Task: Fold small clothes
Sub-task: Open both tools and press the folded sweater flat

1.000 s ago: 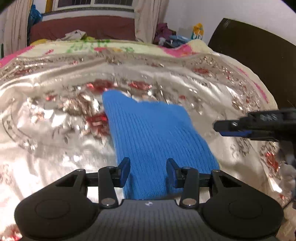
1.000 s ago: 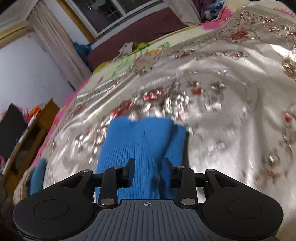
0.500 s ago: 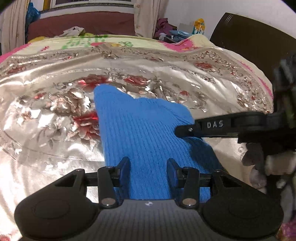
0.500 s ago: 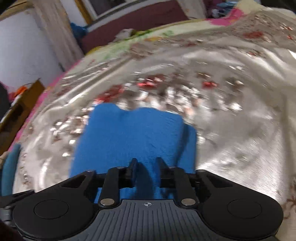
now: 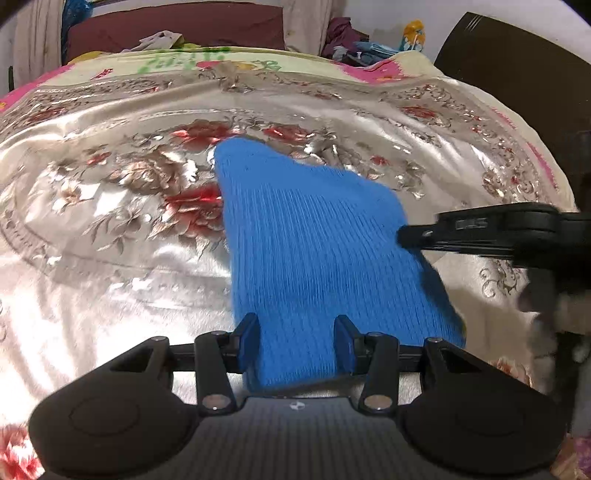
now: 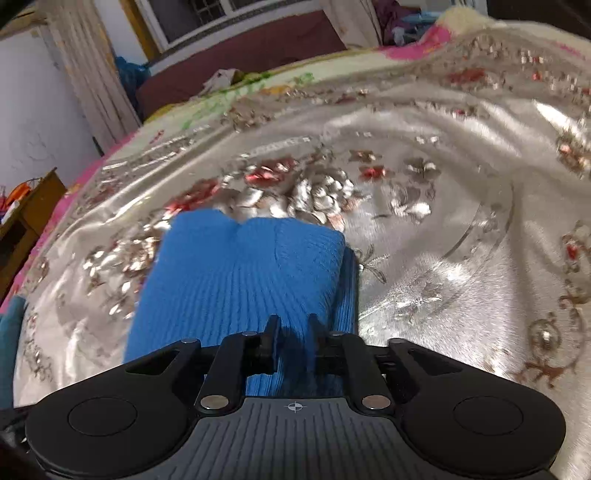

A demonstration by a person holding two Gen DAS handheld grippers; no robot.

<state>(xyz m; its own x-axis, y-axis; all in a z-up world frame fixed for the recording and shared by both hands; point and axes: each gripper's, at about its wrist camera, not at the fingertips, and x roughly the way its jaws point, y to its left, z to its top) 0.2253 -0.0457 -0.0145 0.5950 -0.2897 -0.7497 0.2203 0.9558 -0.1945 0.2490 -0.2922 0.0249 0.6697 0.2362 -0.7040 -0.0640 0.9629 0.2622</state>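
Observation:
A blue ribbed knit garment (image 5: 314, 251) lies folded on a shiny floral bedspread (image 5: 110, 221). My left gripper (image 5: 295, 341) is open, its jaws straddling the garment's near edge. My right gripper (image 6: 293, 338) is over the garment's (image 6: 240, 280) near right part, its jaws narrowly apart with blue fabric between them; a second layer shows along the right edge. The right gripper also shows from the side in the left wrist view (image 5: 417, 236), its tip over the garment's right edge.
A dark headboard (image 5: 517, 92) stands at the right. A maroon sofa (image 5: 173, 29) and a clothes pile (image 5: 351, 40) lie beyond the bed. A wooden cabinet (image 6: 26, 221) stands left of the bed. A teal cloth (image 6: 9, 332) lies at the left edge.
My right gripper has swung in over the garment's right side and its jaws have narrowed. My left gripper has stayed open at the near edge.

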